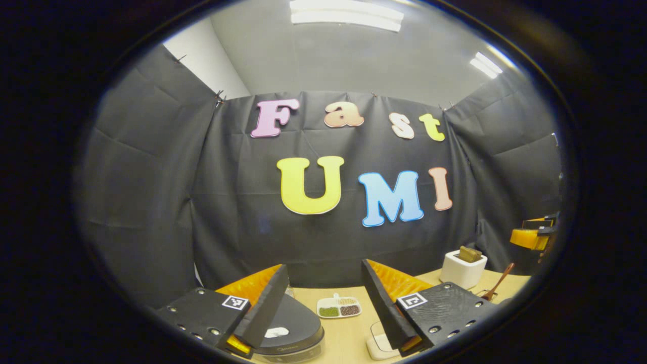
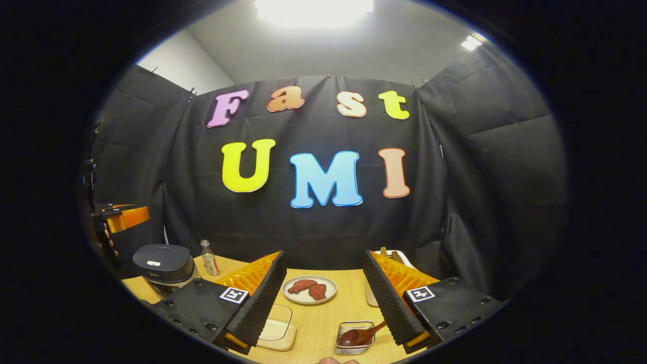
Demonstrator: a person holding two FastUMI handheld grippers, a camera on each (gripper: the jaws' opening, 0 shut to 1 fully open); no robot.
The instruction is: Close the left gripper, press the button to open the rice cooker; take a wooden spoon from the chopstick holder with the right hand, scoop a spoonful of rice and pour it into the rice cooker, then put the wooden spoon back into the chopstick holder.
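2 fingers of the left gripper (image 1: 323, 303) stand wide apart in the left gripper view, nothing between them. The task wants them together before the press, so that is risk 1: apart, they could straddle the button or catch the lid edge. The rice cooker (image 1: 290, 328) sits low, under the near finger, lid down, pale button (image 1: 276, 332) on top. The press target is small and partly hidden by the finger; an off-centre push probably slides the cooker rather than unlatching it. The divided dish (image 1: 338, 307) of grains lies just behind on the worktop (image 1: 349, 336), near enough to get clipped if the lid swings back. The white chopstick holder (image 1: 462, 270) stands far right, a wooden spoon handle (image 1: 500, 282) leaning near it. The other gripper (image 1: 530, 235) hangs at the far right edge, well apart.

Right gripper view: the right gripper (image 2: 323, 298) is also spread, gripping nothing. A wooden spoon (image 2: 360, 334) lies in a small clear tray (image 2: 354, 338) low between the fingers; whether that tray holds the rice, I cannot tell. The holder (image 2: 391, 255) is half hidden behind the right finger, so grabbing a handle is partly blind and could tip it. A plate (image 2: 309, 289) with reddish pieces sits centre, a clear box (image 2: 275, 328) by the left finger, a bottle (image 2: 209, 258) beside the cooker (image 2: 164, 268). Open room is the middle strip of worktop; a scoop carried across passes over the plate, so spill risk there.
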